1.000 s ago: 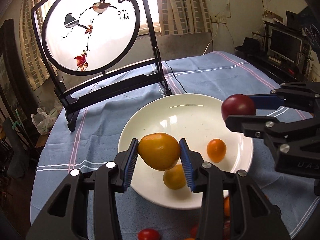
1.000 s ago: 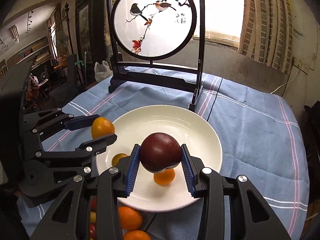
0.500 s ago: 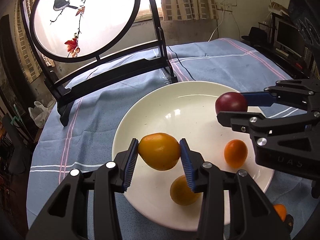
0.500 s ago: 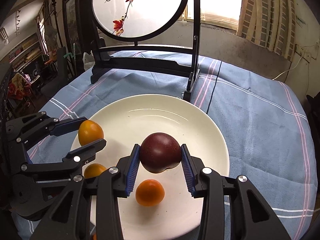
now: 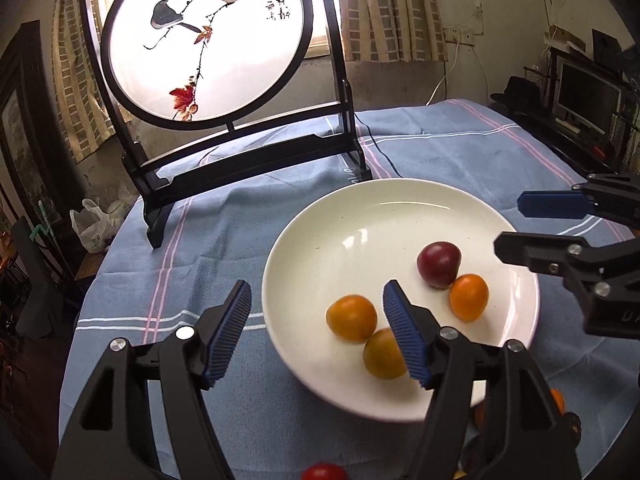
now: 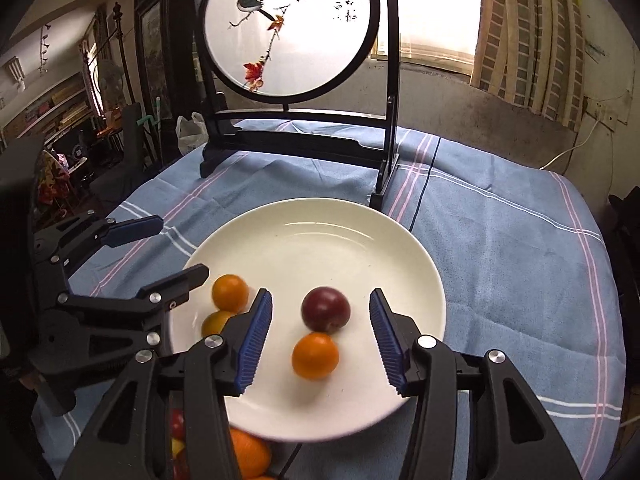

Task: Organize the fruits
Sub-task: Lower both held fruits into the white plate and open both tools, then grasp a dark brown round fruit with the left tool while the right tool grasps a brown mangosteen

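Far half of white plate (image 6: 320, 232) bare, four fruits crowding near half, round screen (image 6: 292, 28) blocking beyond

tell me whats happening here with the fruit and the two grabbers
A person with a handheld gripper in each hand is sorting fruit onto a white plate. Both the left gripper and right gripper are opening and hold nothing. A dark red plum and three orange fruits lie on the plate. More fruit waits below the plate's near rim.

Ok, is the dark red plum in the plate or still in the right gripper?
In the plate. The plum lies on the white plate, touching an orange fruit; the right gripper is opening, pads clear of it.
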Demonstrator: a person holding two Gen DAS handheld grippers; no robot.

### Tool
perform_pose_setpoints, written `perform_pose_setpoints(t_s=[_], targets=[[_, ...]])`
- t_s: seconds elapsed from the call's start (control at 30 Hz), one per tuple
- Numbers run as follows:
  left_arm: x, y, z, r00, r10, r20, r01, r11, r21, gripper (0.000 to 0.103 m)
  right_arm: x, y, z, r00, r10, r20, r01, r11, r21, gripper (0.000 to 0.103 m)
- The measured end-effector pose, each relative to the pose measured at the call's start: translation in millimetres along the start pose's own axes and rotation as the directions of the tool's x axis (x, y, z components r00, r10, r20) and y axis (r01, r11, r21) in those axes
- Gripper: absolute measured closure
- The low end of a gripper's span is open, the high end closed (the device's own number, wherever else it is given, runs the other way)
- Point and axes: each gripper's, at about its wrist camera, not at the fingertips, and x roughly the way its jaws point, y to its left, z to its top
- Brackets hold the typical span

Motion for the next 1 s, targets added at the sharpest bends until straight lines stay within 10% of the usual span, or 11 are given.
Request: perform_pose_setpoints(t_s=[0.43, 1.0], targets=[[-91.7, 22.5, -118.1, 0.998, -0.06, -0.036, 0.063, 0.994, 0.085, 0.022, -77.0, 55.3, -166.5, 0.979, 0.059, -0.194, -0.084, 0.989, -0.124, 0.036], [-60.5, -3.6, -153.1, 0.977, -0.135, -0.164, 0.159, 0.977, 0.139, 0.022, -70.5, 67.5, -179.2, 0.972, 0.067, -0.225, -0.095, 0.989, -0.116, 0.063]])
